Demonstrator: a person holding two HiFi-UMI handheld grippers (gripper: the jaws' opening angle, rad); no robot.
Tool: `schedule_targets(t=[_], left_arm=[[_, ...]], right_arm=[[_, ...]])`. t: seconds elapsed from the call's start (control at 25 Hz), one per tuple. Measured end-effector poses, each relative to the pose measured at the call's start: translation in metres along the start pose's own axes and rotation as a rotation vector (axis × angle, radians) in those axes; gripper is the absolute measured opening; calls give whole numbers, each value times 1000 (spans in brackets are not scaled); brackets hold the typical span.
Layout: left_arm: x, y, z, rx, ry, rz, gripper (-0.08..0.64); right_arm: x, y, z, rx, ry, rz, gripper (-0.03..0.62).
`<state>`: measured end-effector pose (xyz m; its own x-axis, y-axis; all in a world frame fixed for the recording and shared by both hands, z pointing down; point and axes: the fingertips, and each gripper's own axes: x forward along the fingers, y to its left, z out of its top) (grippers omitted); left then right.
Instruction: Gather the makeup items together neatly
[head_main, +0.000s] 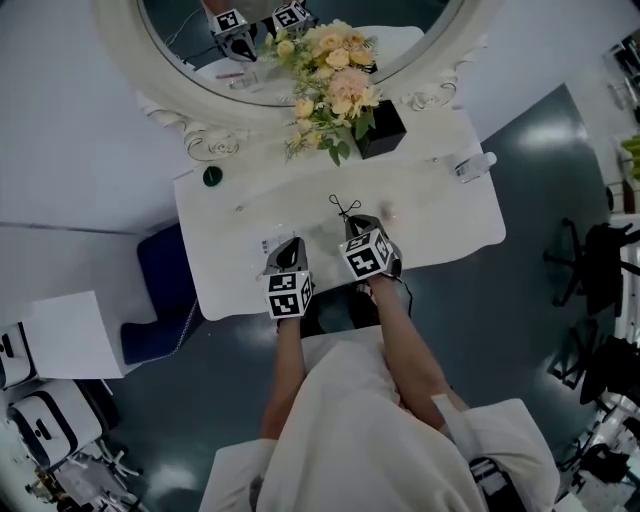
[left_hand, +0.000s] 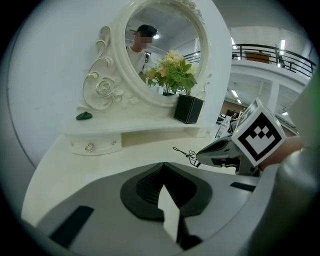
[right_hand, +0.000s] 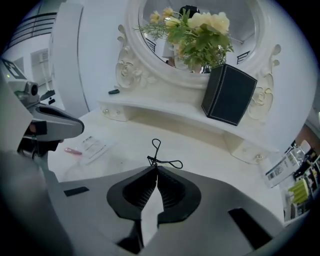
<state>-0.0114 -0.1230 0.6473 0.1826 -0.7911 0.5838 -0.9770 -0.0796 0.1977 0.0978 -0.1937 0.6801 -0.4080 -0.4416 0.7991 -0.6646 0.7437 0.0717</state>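
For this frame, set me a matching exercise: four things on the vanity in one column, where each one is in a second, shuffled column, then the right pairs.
Things:
1. eyelash curler
2. green piece
3. black flower pot
4. clear packet

Places:
A. flat on the lower tabletop
B. pinched at the tips of the right gripper
C. on the raised shelf, at its left end
D. on the raised shelf, right of its middle

Pairs: 1-B, 2-C, 3-D, 4-A

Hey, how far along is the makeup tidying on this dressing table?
Nothing looks gathered yet. The right gripper is shut on the black eyelash curler; the left gripper is shut, empty. Left to collect: the clear packet at the table's left, the clear bottle at its right.
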Motion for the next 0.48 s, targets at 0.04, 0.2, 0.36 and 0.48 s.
schedule_targets(t=[0.04,0.2,0.36,0.48], left_arm=[[1,-2,2,6,0,-5,12],[3,-3,3,8,4,-2,12],[4,0,-1,-5,10,8,12],[4,4,-4,-17,11,16,12]], right_arm=[[-1,-5,-5,6,9,-14,48],[0,-20,-22,57,40,-29,48],[2,-33,-34,73,65,-52,48],[4,-35,-39,66,79,-61,48]])
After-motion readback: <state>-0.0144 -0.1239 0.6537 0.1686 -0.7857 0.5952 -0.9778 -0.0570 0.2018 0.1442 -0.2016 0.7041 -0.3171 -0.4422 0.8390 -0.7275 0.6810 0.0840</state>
